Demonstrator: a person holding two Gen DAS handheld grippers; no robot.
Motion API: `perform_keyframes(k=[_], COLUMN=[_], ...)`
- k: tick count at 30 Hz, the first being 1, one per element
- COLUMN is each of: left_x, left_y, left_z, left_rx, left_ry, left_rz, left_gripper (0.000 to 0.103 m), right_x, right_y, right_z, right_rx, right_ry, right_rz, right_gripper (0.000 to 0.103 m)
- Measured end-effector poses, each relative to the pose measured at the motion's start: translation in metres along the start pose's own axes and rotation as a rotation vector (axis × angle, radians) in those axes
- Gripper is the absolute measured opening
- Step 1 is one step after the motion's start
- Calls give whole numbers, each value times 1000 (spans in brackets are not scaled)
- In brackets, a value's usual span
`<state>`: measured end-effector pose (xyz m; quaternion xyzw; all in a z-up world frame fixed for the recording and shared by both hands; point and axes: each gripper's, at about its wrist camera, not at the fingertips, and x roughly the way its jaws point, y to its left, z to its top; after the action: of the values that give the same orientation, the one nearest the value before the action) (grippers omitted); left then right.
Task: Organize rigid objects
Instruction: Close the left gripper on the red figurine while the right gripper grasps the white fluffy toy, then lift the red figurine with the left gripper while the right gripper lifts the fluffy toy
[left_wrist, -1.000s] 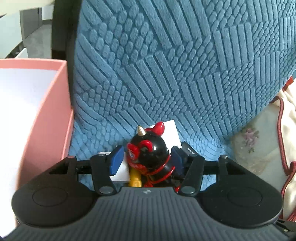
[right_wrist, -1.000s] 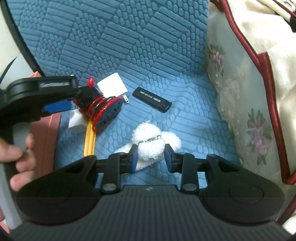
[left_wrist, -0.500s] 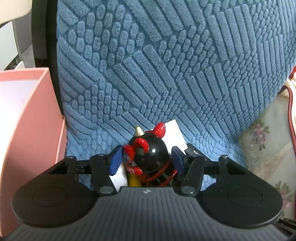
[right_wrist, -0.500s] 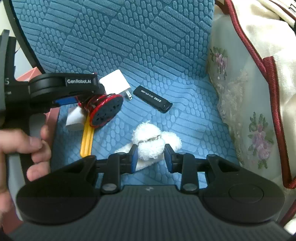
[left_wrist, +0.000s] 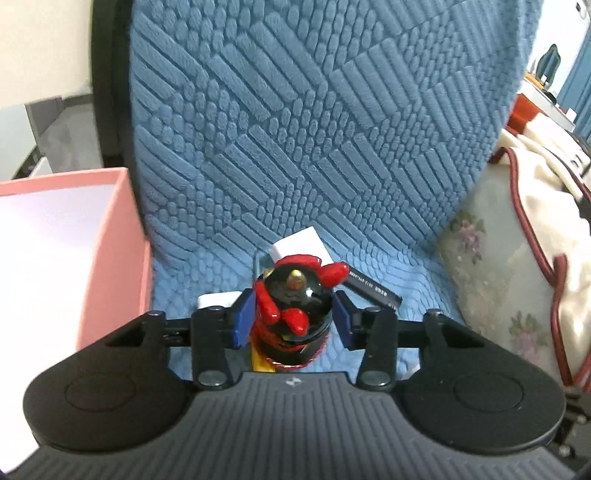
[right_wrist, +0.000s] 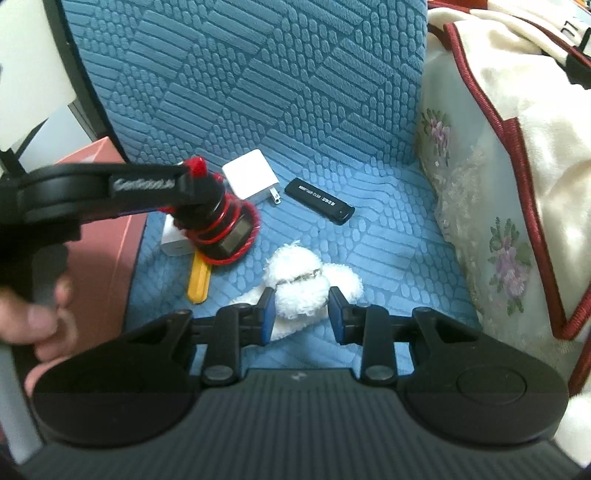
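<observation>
While the left gripper (left_wrist: 293, 319) clamps the black-and-red figurine (left_wrist: 291, 306) between its blue pads, the toy's long axis runs toward the camera, brass tip facing it, above the blue cushion (left_wrist: 314, 140). The right gripper (right_wrist: 301, 314) stands parted around the white plush toy (right_wrist: 303, 284); beyond lie a black stick (right_wrist: 319, 200) and a white charger (right_wrist: 251, 175).

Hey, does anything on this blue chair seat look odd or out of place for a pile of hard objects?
Yes: the white plush toy, between the right gripper's open fingers, is soft, unlike the hard items.
</observation>
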<state>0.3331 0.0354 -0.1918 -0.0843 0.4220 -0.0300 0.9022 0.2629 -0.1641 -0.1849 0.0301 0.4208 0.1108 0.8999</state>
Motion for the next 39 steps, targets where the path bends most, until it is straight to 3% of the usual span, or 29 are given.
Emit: perform_keyframes(k=[1,2,7,15,17,19,21,27,30,32,34,39], left_x=[-8,-14,-36,-27,-20,-12,-5,26,39,46,53,64], left_y=[1,3,11,27,31,35,36,26,18,12,7,-13], left_z=[-2,-3,-17,-25,-24,-22,-21,-21,-18,-16,-15,-13], left_rx=[3,0,1,-49,-68,-97,-121,-156,-158,-154,-144,-71], left_ry=[-4,-1,-22,-13,-1,10,16,69,97,100,116,140], left_rz=[-5,-12,-17,-66,-63,-72,-91,-162,-200,-211,-214,-208], left_gripper=[16,9,9,10,15,31,40,42,59,63,74,78], right_x=[-4,-8,-20,-12,-9,-5,-4,-2,-1,-1,-1,1], right_y=[0,0,-1,-6,-7,-8,-9,-14,-18,-22,-25,-30], right_z=[-2,-4,-15,-21,-20,-20,-22,-24,-24,-23,-22,-21], right_rx=[-2,-7,-20,28,44,58,72,98,128,149,174,216], right_ry=[-9,-18,-40,-13,-5,7,14,18,27,31,34,42], right_rz=[-1,-3,5,-13,-15,-15,-11,-21,-18,-13,-8,0], right_gripper=[33,33,33,33,33,33,33,33,33,33,33,33])
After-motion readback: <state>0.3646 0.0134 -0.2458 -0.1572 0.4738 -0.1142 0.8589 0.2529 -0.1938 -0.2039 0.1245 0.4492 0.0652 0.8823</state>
